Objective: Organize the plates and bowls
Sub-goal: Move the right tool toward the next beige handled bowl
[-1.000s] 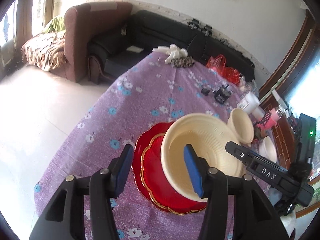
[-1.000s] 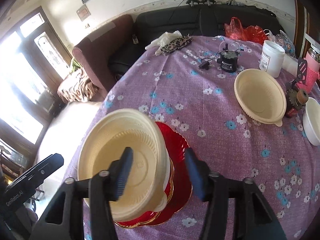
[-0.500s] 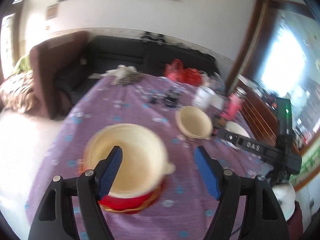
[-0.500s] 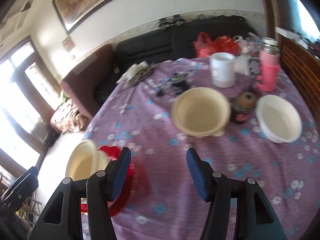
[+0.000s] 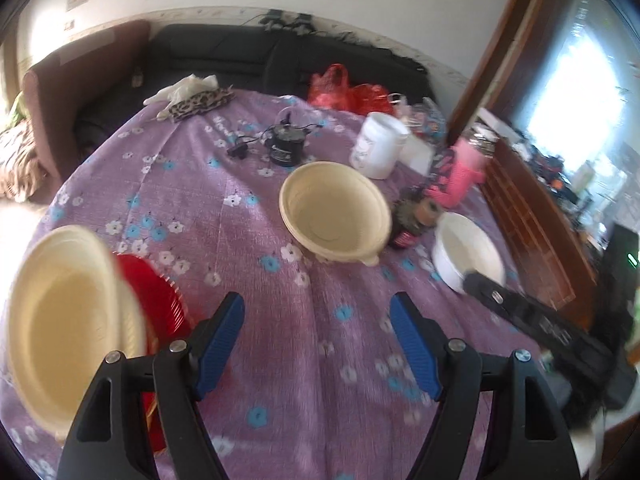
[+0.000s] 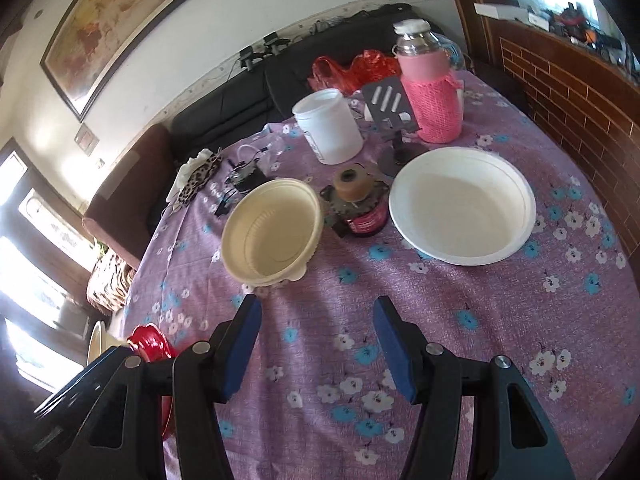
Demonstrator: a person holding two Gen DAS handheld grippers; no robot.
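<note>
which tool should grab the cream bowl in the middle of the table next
Probably right: the right tool is open, and the cream bowl sits just beyond its left finger. The left tool, also open, looks farther away.

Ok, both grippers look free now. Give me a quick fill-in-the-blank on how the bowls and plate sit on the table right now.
1. The cream bowl at the table's near-left edge sits on a ____ plate.
2. Between the second cream bowl and the white bowl stands a dark ____.
3. The left gripper and right gripper are both ____, holding nothing.

Missing words: red; jar; open
</note>
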